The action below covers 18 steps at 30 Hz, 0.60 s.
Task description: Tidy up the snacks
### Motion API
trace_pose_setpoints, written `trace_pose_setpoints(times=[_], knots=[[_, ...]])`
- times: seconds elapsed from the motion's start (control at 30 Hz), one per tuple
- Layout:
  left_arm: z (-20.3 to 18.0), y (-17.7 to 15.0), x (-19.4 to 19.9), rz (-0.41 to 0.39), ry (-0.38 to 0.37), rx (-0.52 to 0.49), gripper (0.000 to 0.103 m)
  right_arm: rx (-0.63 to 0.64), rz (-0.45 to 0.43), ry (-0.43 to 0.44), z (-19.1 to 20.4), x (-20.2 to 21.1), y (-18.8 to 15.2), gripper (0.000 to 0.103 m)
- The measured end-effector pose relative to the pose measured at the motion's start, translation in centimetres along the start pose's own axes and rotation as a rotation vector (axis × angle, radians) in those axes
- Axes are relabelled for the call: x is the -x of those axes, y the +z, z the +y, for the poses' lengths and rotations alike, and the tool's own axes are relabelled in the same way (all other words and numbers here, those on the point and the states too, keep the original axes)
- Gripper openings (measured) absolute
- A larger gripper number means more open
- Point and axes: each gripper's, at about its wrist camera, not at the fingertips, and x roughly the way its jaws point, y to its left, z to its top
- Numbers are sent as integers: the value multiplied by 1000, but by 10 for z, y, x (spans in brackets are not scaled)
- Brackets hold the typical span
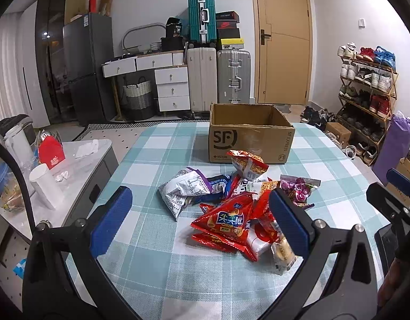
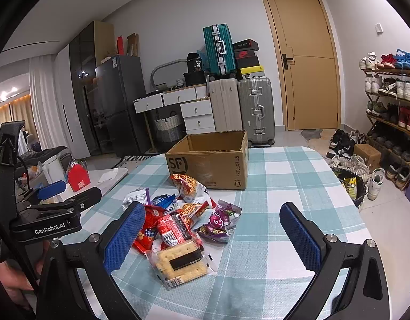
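Here the left gripper (image 1: pixel 201 214) and right gripper (image 2: pixel 214 236) hover with fingers spread wide and empty over the snack pile (image 1: pixel 231 202) on the checkered desk (image 1: pixel 157 272), near the open cardboard box (image 1: pixel 251 140).

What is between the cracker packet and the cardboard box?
The rest of the snack pile lies between the cracker packet and the cardboard box: red, purple and noodle bags. The right wrist view shows it.

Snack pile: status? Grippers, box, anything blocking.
Left gripper and right gripper open, empty. Snack pile loose on checked tablecloth; cardboard box behind it, open. Nothing blocking the path.
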Motion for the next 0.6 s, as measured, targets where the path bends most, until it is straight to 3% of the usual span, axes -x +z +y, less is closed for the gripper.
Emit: trace_pose_setpoints(times=[0.6], knots=[[6, -6, -2, 28, -34, 29, 102, -1, 19, -6, -2, -2, -3, 103]])
